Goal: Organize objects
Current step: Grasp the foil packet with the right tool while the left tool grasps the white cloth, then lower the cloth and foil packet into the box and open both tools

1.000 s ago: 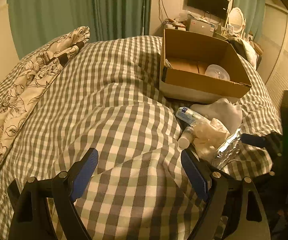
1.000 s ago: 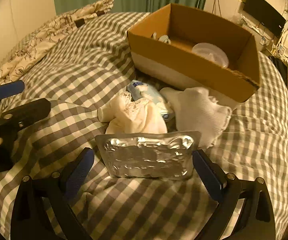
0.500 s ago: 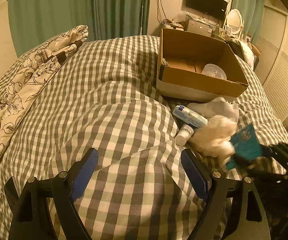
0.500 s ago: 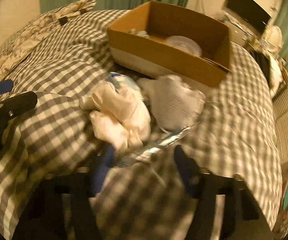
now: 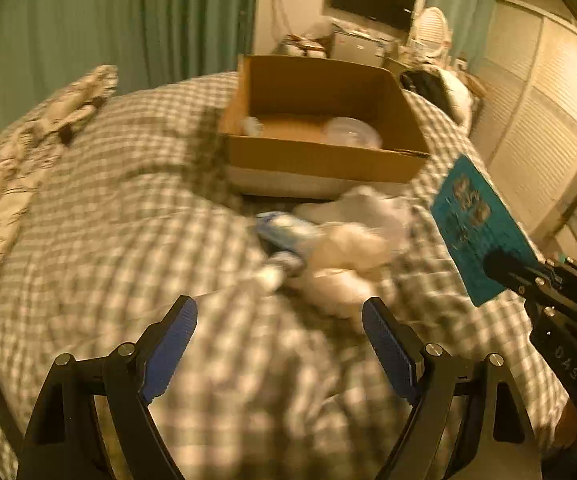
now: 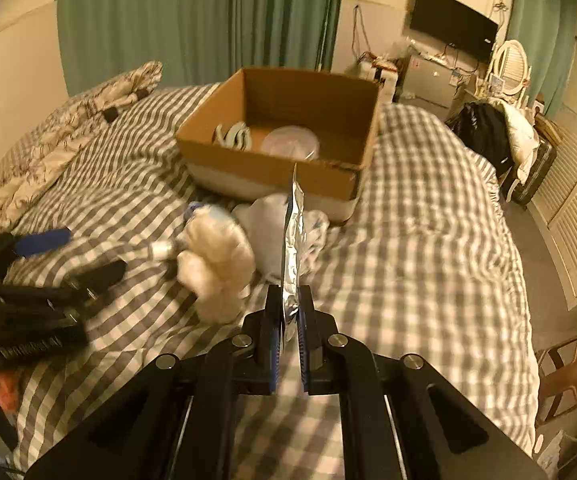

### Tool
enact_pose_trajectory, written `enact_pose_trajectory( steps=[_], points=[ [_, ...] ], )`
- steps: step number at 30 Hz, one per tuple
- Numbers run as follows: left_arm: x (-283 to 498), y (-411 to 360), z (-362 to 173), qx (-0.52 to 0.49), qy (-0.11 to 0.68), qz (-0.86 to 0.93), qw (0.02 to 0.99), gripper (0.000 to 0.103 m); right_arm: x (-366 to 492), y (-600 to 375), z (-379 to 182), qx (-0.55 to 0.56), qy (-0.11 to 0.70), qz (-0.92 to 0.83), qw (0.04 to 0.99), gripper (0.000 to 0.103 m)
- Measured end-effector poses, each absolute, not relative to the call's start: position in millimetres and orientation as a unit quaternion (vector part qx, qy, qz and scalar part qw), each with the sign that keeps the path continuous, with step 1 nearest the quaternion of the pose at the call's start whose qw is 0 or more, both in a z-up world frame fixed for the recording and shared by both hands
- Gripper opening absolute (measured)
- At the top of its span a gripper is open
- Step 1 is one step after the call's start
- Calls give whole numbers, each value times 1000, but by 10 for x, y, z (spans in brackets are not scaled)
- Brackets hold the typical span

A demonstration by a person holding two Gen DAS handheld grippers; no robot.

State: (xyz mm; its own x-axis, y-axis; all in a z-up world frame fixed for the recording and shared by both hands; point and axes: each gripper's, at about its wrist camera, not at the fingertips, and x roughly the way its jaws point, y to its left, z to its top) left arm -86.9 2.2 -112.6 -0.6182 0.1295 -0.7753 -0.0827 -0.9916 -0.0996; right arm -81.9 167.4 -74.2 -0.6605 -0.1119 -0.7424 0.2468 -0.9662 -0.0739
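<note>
My right gripper (image 6: 289, 300) is shut on a pill blister pack (image 6: 293, 240), held edge-on and lifted above the checked bed. In the left wrist view its teal face (image 5: 478, 224) shows at the right, in that gripper (image 5: 504, 268). My left gripper (image 5: 278, 332) is open and empty, low over the duvet. On the bed lie a cream cloth (image 6: 216, 264), a white cloth (image 6: 264, 232) and a small bottle (image 5: 284, 232). An open cardboard box (image 6: 280, 160) stands behind them, holding a clear lid (image 6: 290, 142) and a striped item (image 6: 234, 136).
A floral pillow (image 6: 68, 128) lies at the far left of the bed. Green curtains (image 6: 192, 20), a TV (image 6: 452, 20) and a cluttered desk stand behind. A brown stool (image 6: 564, 368) and louvred doors are to the right of the bed.
My right gripper has shut on the blister pack, lifted it off the bed and turned it edge-on. My left gripper has shifted a little towards the pile, still open.
</note>
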Motion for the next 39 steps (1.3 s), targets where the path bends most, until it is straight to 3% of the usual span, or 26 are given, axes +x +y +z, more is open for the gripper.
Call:
enact_pose_trajectory(
  steps=[5,9,12,14,17,31,39],
  points=[
    [-1163,427,-1330,-458,-2,885,82,87,-854,1870,-661,385,73,-916,86,7],
    [-1335,647,-1476,-470,13,877,98,77,-928,1984,-716,389,59,-915,90,7],
    [-1406,743,-1571,-484,25,868,106,53,-977,2023,-776,394,51,-913,96,7],
    [-1408,783,-1606,-486,33,867,107,31,-984,2043,-790,395,46,-912,101,7],
    [-1352,789,-1564,-476,30,872,112,18,-974,2072,-774,392,42,-913,102,7],
    [-1032,598,-539,-382,9,917,119,15,-634,2088,-169,335,48,-936,101,7],
    [-1371,280,232,-317,14,943,99,15,-837,1931,474,274,67,-951,124,7]
  ],
)
